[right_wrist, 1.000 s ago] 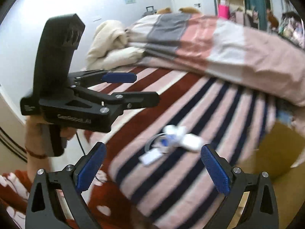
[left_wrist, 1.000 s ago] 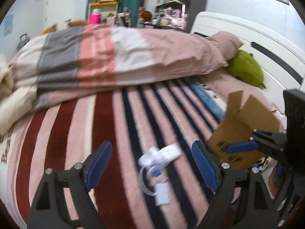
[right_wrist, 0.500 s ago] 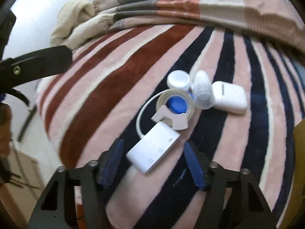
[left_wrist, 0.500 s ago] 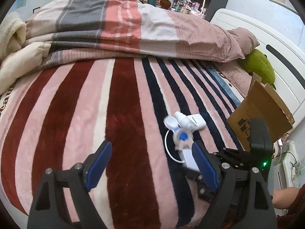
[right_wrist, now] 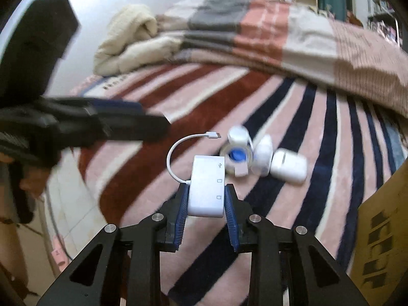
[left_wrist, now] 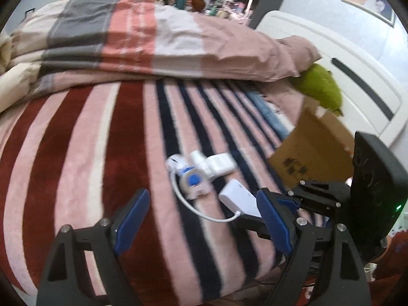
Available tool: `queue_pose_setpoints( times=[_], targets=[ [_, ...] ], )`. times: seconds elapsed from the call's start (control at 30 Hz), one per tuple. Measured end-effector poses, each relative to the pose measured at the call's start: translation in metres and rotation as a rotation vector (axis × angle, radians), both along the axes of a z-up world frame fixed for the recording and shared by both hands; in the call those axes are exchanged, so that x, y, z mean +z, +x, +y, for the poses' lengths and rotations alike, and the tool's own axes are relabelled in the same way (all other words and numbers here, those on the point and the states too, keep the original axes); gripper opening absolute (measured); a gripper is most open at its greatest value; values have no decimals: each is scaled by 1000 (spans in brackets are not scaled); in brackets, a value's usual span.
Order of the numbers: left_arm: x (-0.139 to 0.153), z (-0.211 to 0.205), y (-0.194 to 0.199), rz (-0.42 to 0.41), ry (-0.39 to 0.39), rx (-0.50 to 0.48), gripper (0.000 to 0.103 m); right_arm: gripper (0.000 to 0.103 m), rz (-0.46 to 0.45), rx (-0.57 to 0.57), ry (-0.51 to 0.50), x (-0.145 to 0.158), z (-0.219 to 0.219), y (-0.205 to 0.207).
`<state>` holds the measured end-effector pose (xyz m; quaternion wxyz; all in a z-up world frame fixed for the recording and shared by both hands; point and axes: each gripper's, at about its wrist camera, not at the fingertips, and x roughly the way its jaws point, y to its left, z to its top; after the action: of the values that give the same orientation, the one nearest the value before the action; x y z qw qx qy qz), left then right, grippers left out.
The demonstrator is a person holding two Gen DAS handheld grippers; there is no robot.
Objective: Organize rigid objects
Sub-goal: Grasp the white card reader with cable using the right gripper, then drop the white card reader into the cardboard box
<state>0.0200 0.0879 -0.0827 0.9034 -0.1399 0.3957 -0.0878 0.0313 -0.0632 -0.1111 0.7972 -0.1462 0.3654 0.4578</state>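
Note:
My right gripper [right_wrist: 206, 210] is shut on a white USB adapter [right_wrist: 207, 187] with a short white cable [right_wrist: 178, 148], held just above the striped blanket. The adapter also shows in the left wrist view [left_wrist: 239, 199], between the right gripper's fingers. Beyond it lie a tape roll with a blue core [right_wrist: 238, 156], a small white bottle [right_wrist: 264, 159] and a white earbud case [right_wrist: 289, 169]; the same cluster shows in the left wrist view [left_wrist: 201, 170]. My left gripper [left_wrist: 202, 219] is open and empty, hovering near the bed's front edge.
A brown cardboard box [left_wrist: 311, 150] stands on the bed to the right, also at the right edge of the right wrist view [right_wrist: 382, 221]. A folded striped duvet [left_wrist: 142, 40], a green plush [left_wrist: 321, 89] and a cream blanket [right_wrist: 127, 40] lie behind.
My right gripper has closed on the white adapter and lifted it slightly, swinging its cable around. My left gripper has pulled back and stayed open.

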Motion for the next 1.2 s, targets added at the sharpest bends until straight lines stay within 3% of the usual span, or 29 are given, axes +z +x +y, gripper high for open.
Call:
queue_pose_setpoints(
  times=[0.1, 0.27, 0.63, 0.87, 1.1, 1.17, 1.2],
  targets=[
    [21, -13, 6, -38, -41, -47, 82, 24, -58, 26, 39, 29, -9, -3],
    [54, -42, 24, -78, -50, -102, 66, 23, -147, 32, 70, 64, -30, -2],
    [89, -155, 92, -83, -70, -303, 35, 23, -234, -104, 102, 107, -123, 33],
    [81, -224, 136, -9, -52, -401, 34, 23, -124, -224, 89, 105, -195, 70],
    [61, -259, 157, 72, -41, -450, 35, 24, -33, -257, -9, 93, -226, 92],
    [58, -263, 159, 81, -2, -433, 43, 24, -24, -259, -32, 89, -226, 94],
    [58, -262, 159, 81, 22, -420, 59, 24, -19, -262, -39, 87, -226, 94]
  ],
)
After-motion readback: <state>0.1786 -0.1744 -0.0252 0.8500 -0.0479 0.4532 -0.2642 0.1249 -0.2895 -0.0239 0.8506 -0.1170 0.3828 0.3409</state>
